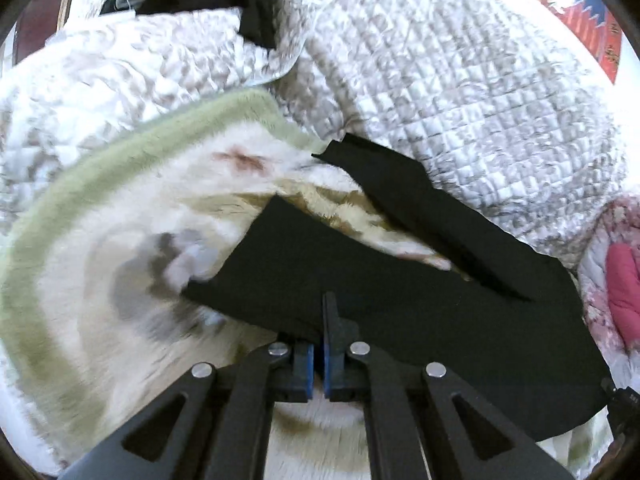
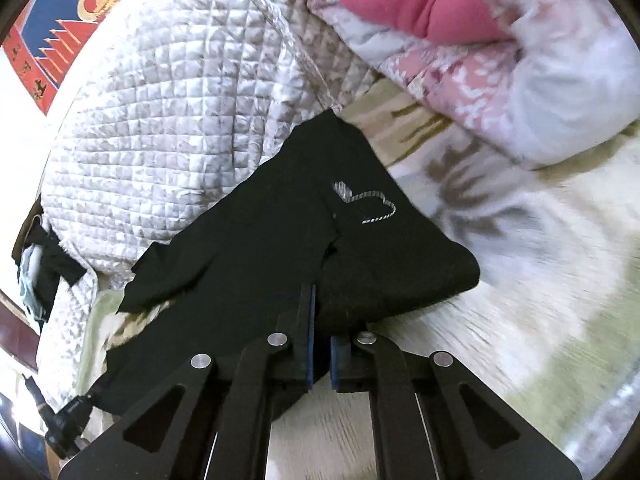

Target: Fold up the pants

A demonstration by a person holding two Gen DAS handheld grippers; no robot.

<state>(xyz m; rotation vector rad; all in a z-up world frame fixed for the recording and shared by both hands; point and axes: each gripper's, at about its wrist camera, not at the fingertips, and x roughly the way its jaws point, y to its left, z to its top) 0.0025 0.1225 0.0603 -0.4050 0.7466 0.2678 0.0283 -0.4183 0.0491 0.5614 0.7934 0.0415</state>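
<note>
Both pinching: left hand-held gripper [image 1: 324, 320] clamped on the near edge of the black pants [image 1: 400, 300], right hand-held gripper [image 2: 320, 312] clamped on the same pants [image 2: 280, 240]. Spread over a cream fleece blanket [image 1: 100, 260], legs reaching toward a quilted bedspread [image 1: 460, 100].

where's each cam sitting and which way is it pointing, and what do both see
Left wrist: on the left gripper, angled down along its shut fingers at the black fabric pants on a cream fleece blanket with green border.
Right wrist: on the right gripper, angled down at the pants' silver-stitched end; jaws clamp fabric.
Shared: pants, blanket, white quilted bedspread, pink quilt.
</note>
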